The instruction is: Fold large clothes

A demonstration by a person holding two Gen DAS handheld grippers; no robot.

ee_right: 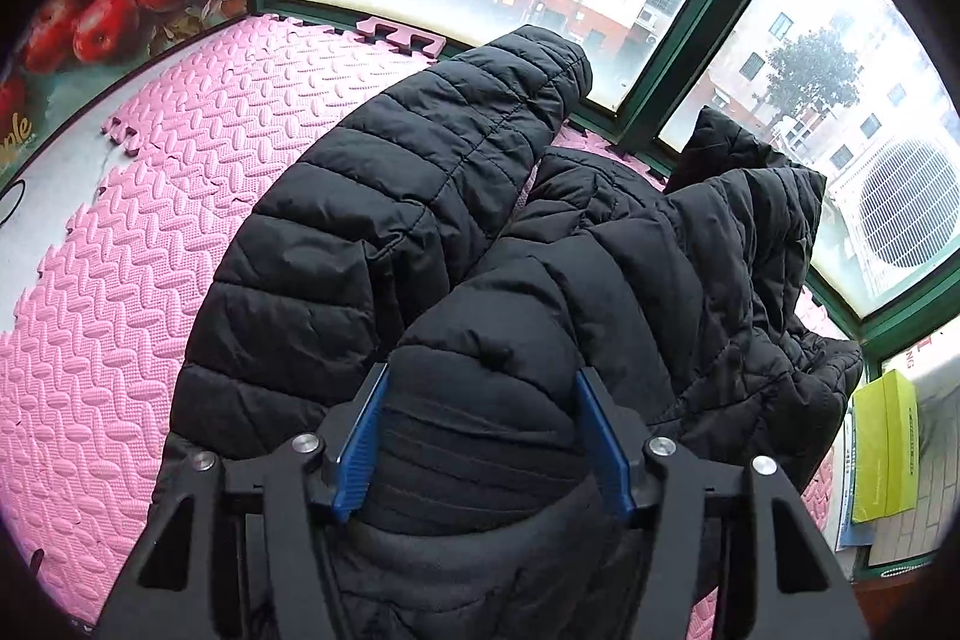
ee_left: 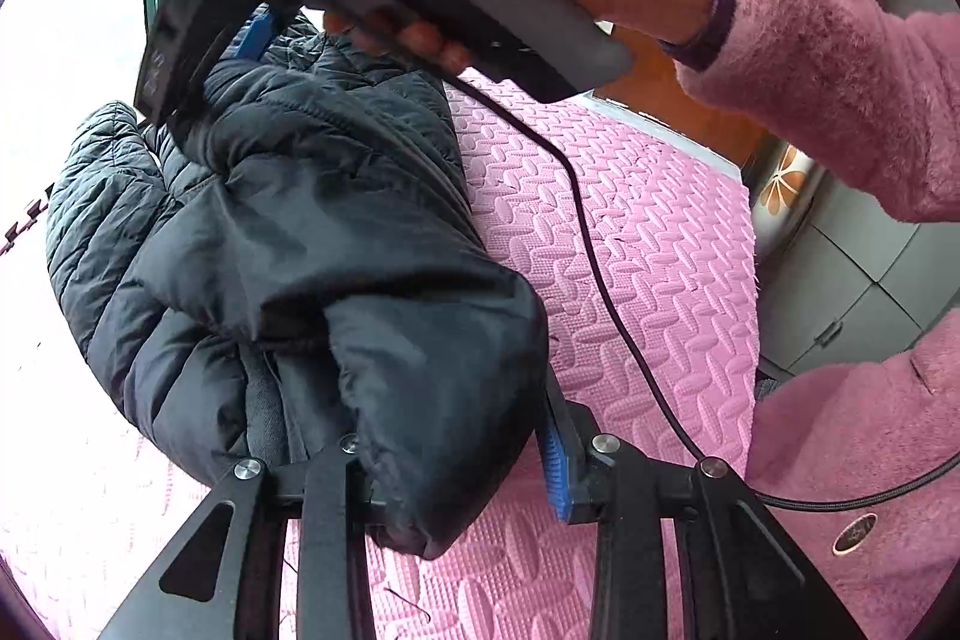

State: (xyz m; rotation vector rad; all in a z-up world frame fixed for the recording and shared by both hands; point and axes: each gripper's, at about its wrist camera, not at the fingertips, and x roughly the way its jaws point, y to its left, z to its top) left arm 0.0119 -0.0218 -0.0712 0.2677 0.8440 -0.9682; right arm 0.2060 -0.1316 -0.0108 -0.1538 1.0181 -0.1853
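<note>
Both grippers pinch black jacket (ee_right: 420, 232): left gripper (ee_left: 456, 466) cuff; right gripper (ee_right: 480, 448) padded fold.

Black quilted puffer jacket (ee_right: 456, 232) of smooth, faintly sheened synthetic cloth lying on a pink foam floor mat (ee_right: 180, 196) with an embossed matt surface; fuzzy pink knitted sleeve (ee_left: 840, 58); ribbed blue pads (ee_right: 360, 448) on matt black gripper arms with shiny metal pins.
</note>
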